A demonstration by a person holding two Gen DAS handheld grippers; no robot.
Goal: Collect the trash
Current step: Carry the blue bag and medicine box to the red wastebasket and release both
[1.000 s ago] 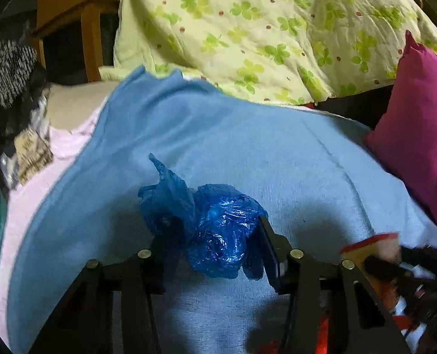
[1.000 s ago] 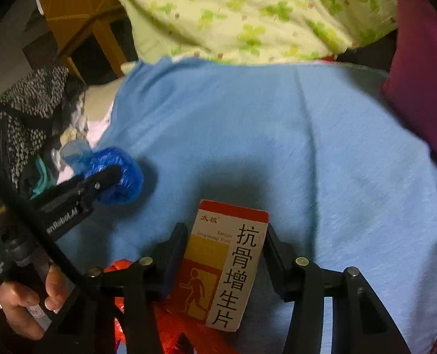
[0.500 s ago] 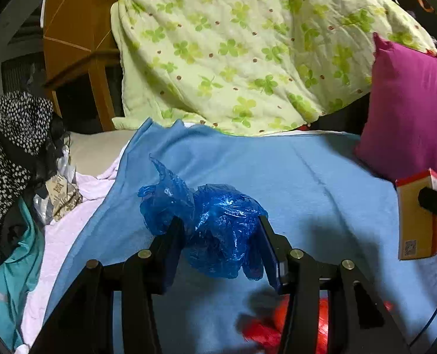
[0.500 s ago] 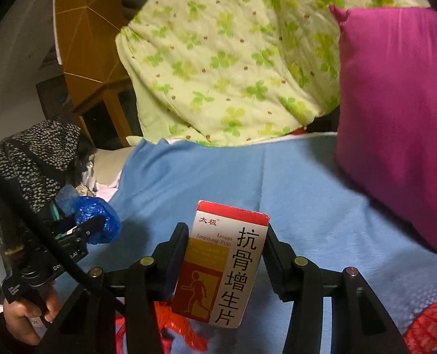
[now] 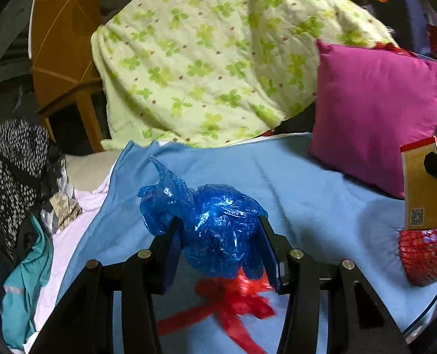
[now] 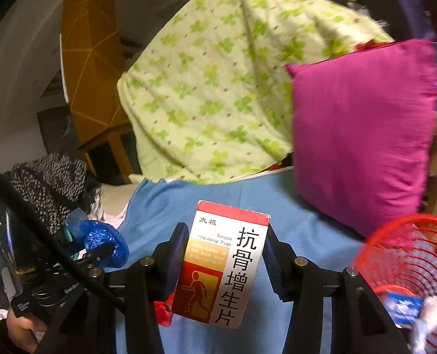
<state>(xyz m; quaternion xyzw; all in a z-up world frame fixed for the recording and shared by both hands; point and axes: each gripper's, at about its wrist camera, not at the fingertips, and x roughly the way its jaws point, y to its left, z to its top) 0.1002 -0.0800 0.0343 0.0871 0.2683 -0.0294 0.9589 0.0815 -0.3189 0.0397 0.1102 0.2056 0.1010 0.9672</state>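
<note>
My left gripper is shut on a crumpled blue plastic bag, held up above the blue blanket. The same bag shows at the left of the right wrist view. My right gripper is shut on a red, yellow and white medicine box, upright between the pads. That box appears at the right edge of the left wrist view, over a red mesh basket. The basket at the lower right holds some trash. A red plastic scrap lies on the blanket under the left gripper.
A magenta cushion leans at the right. A green clover-print quilt is piled at the back. Dark speckled clothing and a teal garment lie at the left. A wooden frame stands behind. A person's hand holds the left gripper.
Both grippers have risen off the blanket with their loads, and the views tilted up. The red basket came into view at the right.
</note>
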